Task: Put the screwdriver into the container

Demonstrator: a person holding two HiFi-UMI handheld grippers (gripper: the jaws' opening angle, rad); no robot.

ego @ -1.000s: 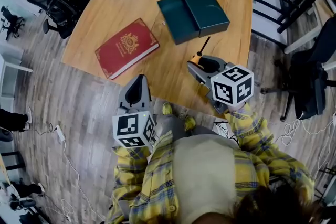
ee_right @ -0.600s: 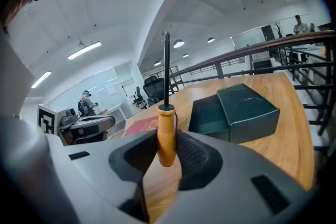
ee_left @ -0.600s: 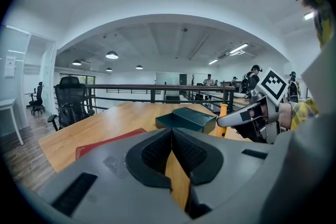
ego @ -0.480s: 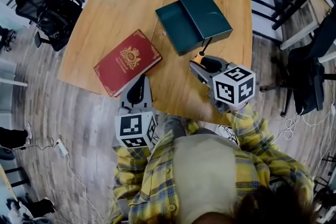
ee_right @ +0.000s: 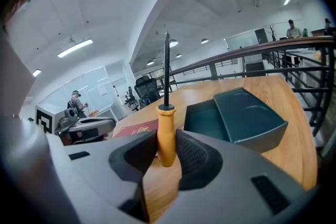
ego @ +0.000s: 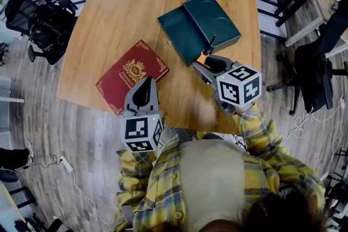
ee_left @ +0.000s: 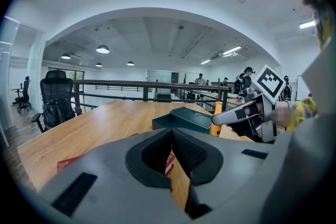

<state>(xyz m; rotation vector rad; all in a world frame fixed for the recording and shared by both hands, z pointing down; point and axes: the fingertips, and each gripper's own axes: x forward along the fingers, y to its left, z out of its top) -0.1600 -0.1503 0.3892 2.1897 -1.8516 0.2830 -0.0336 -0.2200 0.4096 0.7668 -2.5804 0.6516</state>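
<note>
Right gripper view: hand-held gripper (ee_right: pixel 167 148) around screwdriver (ee_right: pixel 166 128)

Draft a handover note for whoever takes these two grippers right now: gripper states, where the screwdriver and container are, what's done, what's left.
Right gripper: shut on the orange handle of the screwdriver, shaft pointing toward the green container.
Left gripper: shut, empty, over the near edge of the table beside the red book.
Container: open on the table, nothing seen inside.
Done: screwdriver is in the grip.
Left: carry it over the container and release it inside.
</note>
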